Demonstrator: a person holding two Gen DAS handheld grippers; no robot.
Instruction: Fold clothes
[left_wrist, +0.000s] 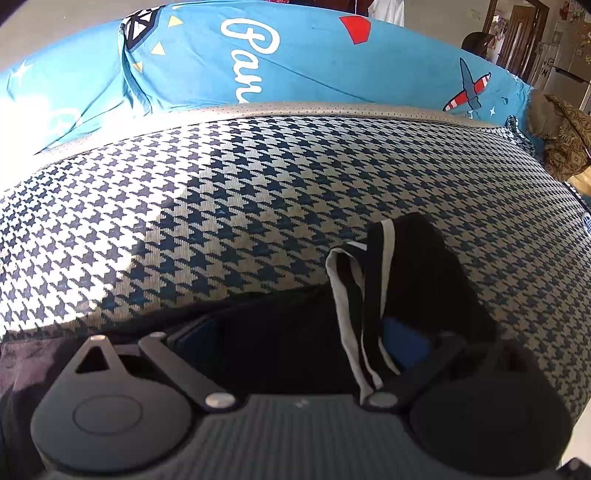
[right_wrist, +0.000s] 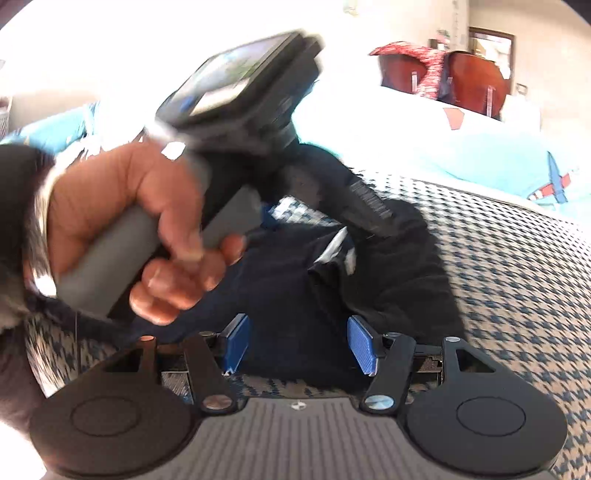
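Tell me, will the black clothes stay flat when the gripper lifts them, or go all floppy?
Probably floppy: the black garment already lies in soft bunched folds, and its striped band droops loosely. It looks thin, so likely light. It may slip, since the left gripper stands wide over it.

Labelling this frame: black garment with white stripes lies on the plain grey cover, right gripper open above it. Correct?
Not quite. The cover is not plain grey: it is a blue-and-white houndstooth, as the left wrist view shows. The rest holds: the black garment with white stripes lies on it, and the right gripper is open above the dark cloth.
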